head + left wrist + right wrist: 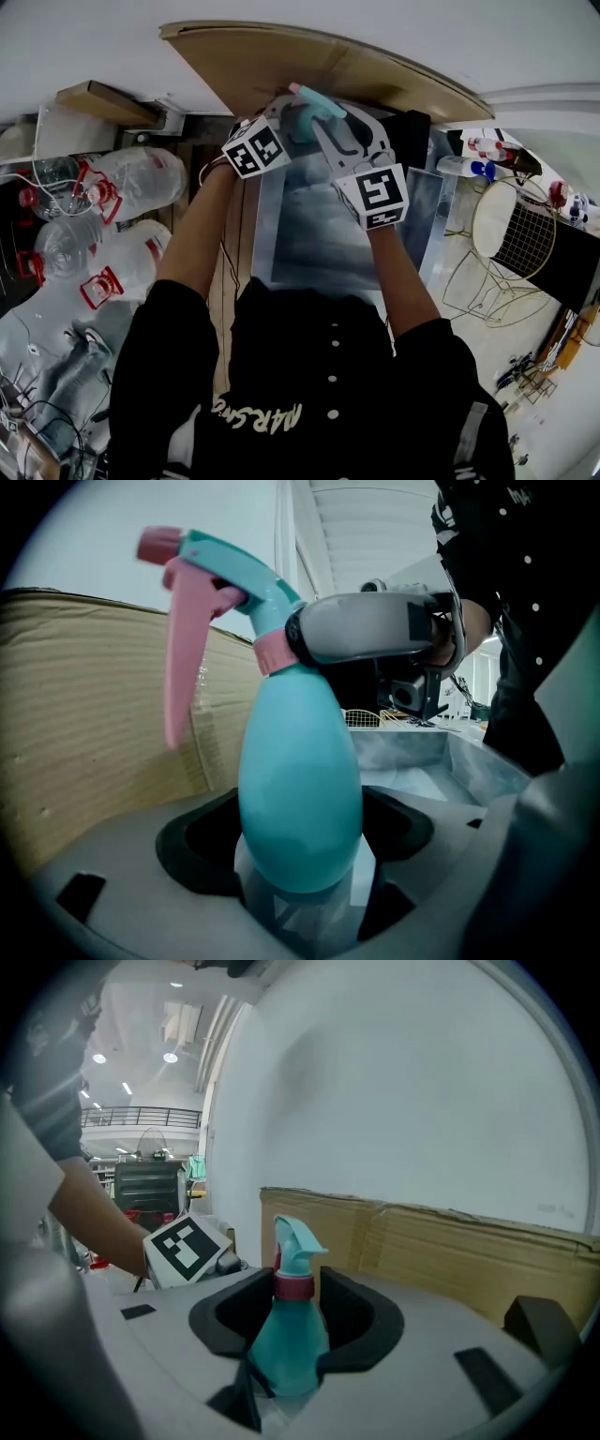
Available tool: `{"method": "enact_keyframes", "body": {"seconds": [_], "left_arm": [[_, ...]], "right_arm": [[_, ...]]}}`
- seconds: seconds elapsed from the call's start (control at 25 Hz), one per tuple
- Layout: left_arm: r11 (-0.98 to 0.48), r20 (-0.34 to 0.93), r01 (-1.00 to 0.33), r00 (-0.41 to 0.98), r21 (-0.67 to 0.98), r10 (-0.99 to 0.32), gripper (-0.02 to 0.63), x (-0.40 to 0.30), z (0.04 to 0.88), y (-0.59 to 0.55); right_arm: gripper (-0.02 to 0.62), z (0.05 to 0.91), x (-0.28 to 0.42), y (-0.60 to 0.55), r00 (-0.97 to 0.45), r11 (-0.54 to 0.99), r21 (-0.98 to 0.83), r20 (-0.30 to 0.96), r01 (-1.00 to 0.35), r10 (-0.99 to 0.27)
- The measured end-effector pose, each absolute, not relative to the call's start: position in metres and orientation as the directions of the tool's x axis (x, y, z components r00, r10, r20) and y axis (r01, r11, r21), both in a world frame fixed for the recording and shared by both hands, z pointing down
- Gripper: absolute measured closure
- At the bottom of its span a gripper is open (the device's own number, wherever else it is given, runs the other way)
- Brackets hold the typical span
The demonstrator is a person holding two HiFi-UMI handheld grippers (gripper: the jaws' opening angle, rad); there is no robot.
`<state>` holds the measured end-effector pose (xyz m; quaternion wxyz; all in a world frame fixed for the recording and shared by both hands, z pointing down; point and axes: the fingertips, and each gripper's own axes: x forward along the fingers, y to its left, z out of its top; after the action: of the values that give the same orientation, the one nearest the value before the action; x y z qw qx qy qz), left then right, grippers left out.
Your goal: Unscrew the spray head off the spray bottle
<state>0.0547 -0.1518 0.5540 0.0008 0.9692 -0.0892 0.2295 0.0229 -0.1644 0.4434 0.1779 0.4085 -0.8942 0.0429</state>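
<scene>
We are seeing the teal egg-shaped plastic spray bottle held up between both grippers, in front of a brown corrugated cardboard sheet and above a grey marbled tray. It is not resting on any tabletop.

The left gripper is clamping the bottle's rounded lower body, with its black pads pressing on either side. The right gripper is closing around the pink screw collar just under the teal spray head with the long pink trigger. Its pads look to be in contact with the collar, though we are not sure how firmly they are biting.

We are judging the bottle light, thin-walled and smooth. The curved body is probably slippery, and it may dent or spin if squeezed badly. The collar is the stiff part, so we are calling it the right place to turn. The trigger and nozzle are likely flimsy and poor to grab. The body grip is sitting low on the widest part, which seems the right place to resist twisting.
</scene>
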Motion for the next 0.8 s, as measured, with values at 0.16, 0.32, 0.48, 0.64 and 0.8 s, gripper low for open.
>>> {"method": "enact_keyframes", "body": {"seconds": [0.16,0.32,0.48,0.64,0.8], "left_arm": [[-0.984,0.453,-0.173,0.874,-0.041,-0.172,0.21,0.055,0.555,-0.152],[-0.985,0.46,-0.171,0.872,-0.04,-0.17,0.21,0.055,0.556,-0.151],[-0.985,0.464,-0.167,0.87,-0.044,-0.169,0.21,0.056,0.556,-0.151],[-0.985,0.468,-0.169,0.867,-0.043,-0.169,0.21,0.057,0.556,-0.152],[-0.984,0.465,-0.171,0.868,-0.046,-0.173,0.21,0.056,0.556,-0.151]], "right_arm": [[0.432,0.443,0.023,-0.164,-0.604,0.663,0.07,0.35,-0.746,-0.716],[0.448,0.442,0.021,-0.162,-0.612,0.672,0.077,0.347,-0.737,-0.711],[0.448,0.435,0.021,-0.165,-0.629,0.67,0.057,0.296,-0.74,-0.719],[0.448,0.425,0.023,-0.168,-0.641,0.671,0.041,0.257,-0.741,-0.723],[0.449,0.413,0.023,-0.166,-0.648,0.67,0.03,0.222,-0.742,-0.728]]}}
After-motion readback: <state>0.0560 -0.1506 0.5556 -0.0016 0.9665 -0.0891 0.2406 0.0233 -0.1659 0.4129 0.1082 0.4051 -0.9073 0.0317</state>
